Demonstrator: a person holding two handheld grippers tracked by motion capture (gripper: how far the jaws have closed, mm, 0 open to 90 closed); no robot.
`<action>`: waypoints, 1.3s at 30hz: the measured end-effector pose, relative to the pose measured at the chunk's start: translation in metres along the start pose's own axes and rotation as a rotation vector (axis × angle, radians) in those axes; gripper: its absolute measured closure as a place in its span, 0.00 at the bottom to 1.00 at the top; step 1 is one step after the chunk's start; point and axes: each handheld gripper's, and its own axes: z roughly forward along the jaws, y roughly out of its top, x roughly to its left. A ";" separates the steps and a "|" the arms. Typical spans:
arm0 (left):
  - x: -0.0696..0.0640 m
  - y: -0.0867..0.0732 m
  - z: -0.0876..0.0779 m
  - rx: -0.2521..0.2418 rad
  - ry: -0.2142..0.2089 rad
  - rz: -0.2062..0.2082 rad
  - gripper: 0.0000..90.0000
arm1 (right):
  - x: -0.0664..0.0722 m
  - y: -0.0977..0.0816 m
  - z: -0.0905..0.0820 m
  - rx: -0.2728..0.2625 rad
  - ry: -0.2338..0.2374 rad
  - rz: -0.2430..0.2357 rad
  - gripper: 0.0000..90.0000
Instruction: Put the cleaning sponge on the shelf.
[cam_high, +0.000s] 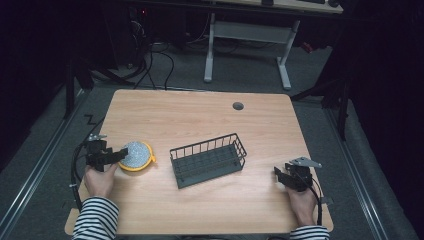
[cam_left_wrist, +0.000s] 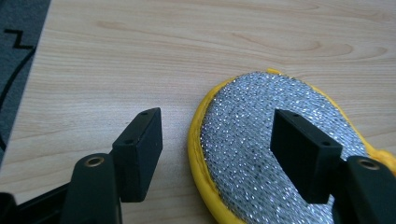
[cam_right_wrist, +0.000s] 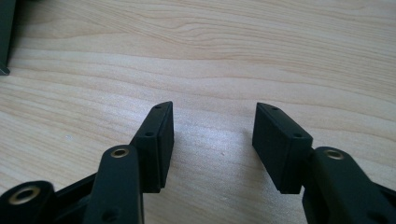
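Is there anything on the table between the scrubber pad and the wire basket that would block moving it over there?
Nothing visible does. Bare wood lies between the scrubber pad and the wire basket. The open left claw already straddles the pad's edge. Only the basket's near wall would need clearing.

Dim room, dark surrounds. Grey carpet floor (cam_high: 240, 70); white-legged desk (cam_high: 250, 35) behind the light wooden table (cam_high: 200, 120); cables (cam_high: 155, 60) trailing.
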 end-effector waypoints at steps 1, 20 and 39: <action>0.001 0.000 0.002 0.003 0.000 -0.004 0.39 | 0.000 0.000 0.000 0.000 0.000 0.006 0.54; 0.012 0.000 0.014 0.083 -0.131 -0.084 0.71 | 0.001 0.000 0.000 0.002 -0.016 0.010 0.51; 0.010 0.003 0.009 0.080 -0.182 -0.101 0.88 | 0.002 0.000 0.000 0.004 -0.014 0.001 0.48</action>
